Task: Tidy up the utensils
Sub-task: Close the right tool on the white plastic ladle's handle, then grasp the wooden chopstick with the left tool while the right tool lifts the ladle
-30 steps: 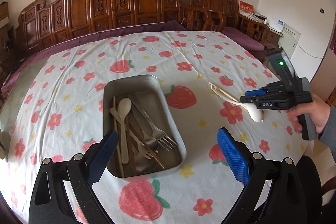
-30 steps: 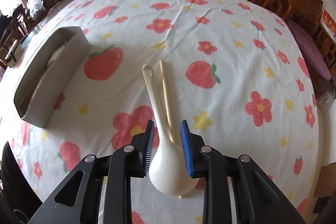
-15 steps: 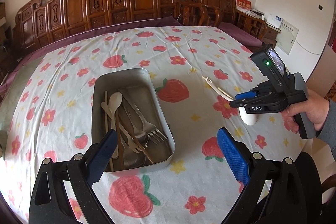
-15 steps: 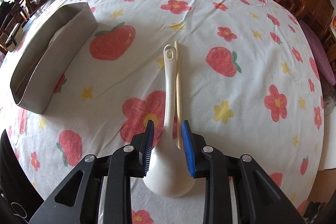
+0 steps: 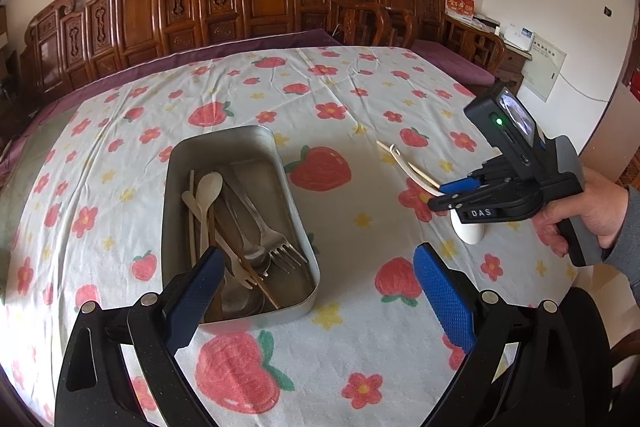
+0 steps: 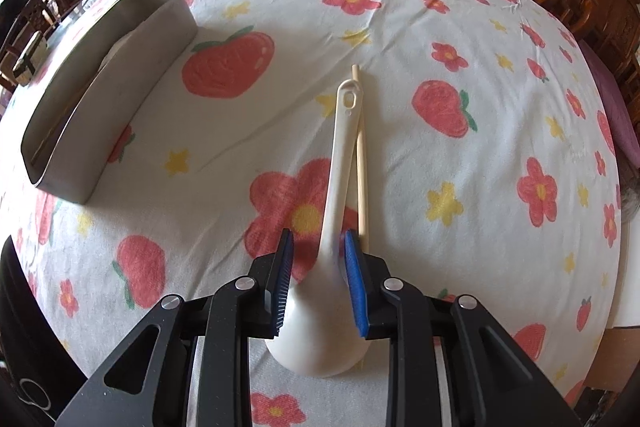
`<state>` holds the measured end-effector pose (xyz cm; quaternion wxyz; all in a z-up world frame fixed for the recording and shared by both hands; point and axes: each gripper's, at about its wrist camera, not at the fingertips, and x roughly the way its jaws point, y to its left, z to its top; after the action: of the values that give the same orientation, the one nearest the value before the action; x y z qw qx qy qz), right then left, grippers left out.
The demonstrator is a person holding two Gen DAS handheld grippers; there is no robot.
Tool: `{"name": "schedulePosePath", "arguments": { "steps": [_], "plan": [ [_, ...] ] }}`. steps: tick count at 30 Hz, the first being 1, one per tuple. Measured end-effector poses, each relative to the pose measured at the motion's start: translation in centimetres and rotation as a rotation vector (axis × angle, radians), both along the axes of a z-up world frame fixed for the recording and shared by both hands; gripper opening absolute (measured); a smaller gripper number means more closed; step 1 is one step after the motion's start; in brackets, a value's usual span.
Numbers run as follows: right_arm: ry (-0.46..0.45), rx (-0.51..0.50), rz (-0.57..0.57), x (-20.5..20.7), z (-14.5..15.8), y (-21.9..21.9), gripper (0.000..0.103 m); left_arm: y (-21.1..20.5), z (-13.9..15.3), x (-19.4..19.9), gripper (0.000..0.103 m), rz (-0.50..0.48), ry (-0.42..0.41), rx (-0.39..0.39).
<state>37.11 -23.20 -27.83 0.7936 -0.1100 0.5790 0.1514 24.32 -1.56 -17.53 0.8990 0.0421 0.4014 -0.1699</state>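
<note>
From my left wrist camera I see my left gripper (image 5: pixel 316 291) hanging wide apart with nothing in it, low over the near end of the metal tray (image 5: pixel 298 211). The tray sits on the flowery tablecloth (image 5: pixel 352 355) and already holds spoons, forks (image 5: pixel 280 251) and a chopstick, so I think most of the tidying is done. Off to the right, well apart from the tray, my right gripper (image 5: pixel 444 193) is down at the white ladle (image 5: pixel 468 231), with a lone chopstick (image 5: pixel 416 169) lying just beside the ladle's handle. From my right wrist camera I see the right gripper (image 6: pixel 316 267) with its blue pads on both sides of the ladle's (image 6: pixel 340 187) neck, where the handle meets the bowl. The pads look very near it, but I cannot tell if they are squeezing it yet. The ladle's bowl looks like it rests on the cloth. The chopstick (image 6: pixel 360 147) runs along the handle's right side. The tray (image 6: pixel 120 75) is away to the left. I think two things are left: the ladle and this chopstick need to go in the tray.
</note>
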Motion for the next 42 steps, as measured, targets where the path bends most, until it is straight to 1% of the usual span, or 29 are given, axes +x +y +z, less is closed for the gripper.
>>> {"name": "schedulePosePath", "arguments": {
  "steps": [1,2,3,4,6,9,11,16,20,26,32,40,41,42],
  "plan": [
    [-0.001,0.0,-0.012,0.2,0.0,0.1,0.028,-0.1,-0.1,0.0,0.092,0.0,0.003,-0.001],
    [-0.006,-0.011,-0.018,0.2,-0.1,0.3,0.024,-0.2,-0.1,-0.1,0.092,-0.001,0.004,-0.001],
    [-0.002,-0.011,-0.017,0.3,-0.1,0.4,0.019,-0.3,-0.1,-0.1,0.092,-0.002,0.005,0.0],
    [0.004,-0.015,-0.016,0.2,-0.1,0.6,0.011,-0.3,-0.1,-0.1,0.092,-0.002,0.006,0.001],
    [0.012,-0.035,-0.007,0.0,-0.1,0.8,0.011,-0.6,-0.2,-0.2,0.092,-0.004,0.007,0.003],
    [0.024,-0.023,-0.004,-0.4,0.1,0.6,0.011,-1.1,-0.2,-0.2,0.092,-0.006,0.009,0.008],
    [0.007,-0.002,-0.007,-1.2,0.8,0.1,0.011,-1.5,-0.2,-0.2,0.092,-0.007,0.01,0.01],
    [-0.055,0.082,-0.048,-3.8,3.6,-2.7,0.011,-3.4,-0.3,0.4,0.092,-0.009,0.022,0.017],
    [-0.092,0.103,-0.086,-6.0,4.6,-5.3,0.011,-5.7,-0.4,1.1,0.092,-0.01,0.03,0.025],
    [-0.128,0.121,-0.147,-7.8,4.7,-8.7,0.011,-9.0,-1.1,2.3,0.092,-0.013,0.06,0.026],
    [-0.15,0.125,-0.165,-8.4,4.3,-10.4,0.011,-12.2,-2.7,4.3,0.092,-0.019,0.106,0.045],
    [-0.15,0.128,-0.18,-8.2,3.8,-11.9,0.011,-15.5,-4.7,8.4,0.092,0.012,0.203,0.008],
    [-0.149,0.123,-0.182,-8.2,3.7,-12.1,0.011,-15.8,-4.9,8.8,0.091,0.015,0.214,0.002],
    [-0.144,0.115,-0.181,-8.2,3.6,-12.2,0.011,-16.2,-5.2,9.3,0.085,0.018,0.228,-0.006]
  ]
}}
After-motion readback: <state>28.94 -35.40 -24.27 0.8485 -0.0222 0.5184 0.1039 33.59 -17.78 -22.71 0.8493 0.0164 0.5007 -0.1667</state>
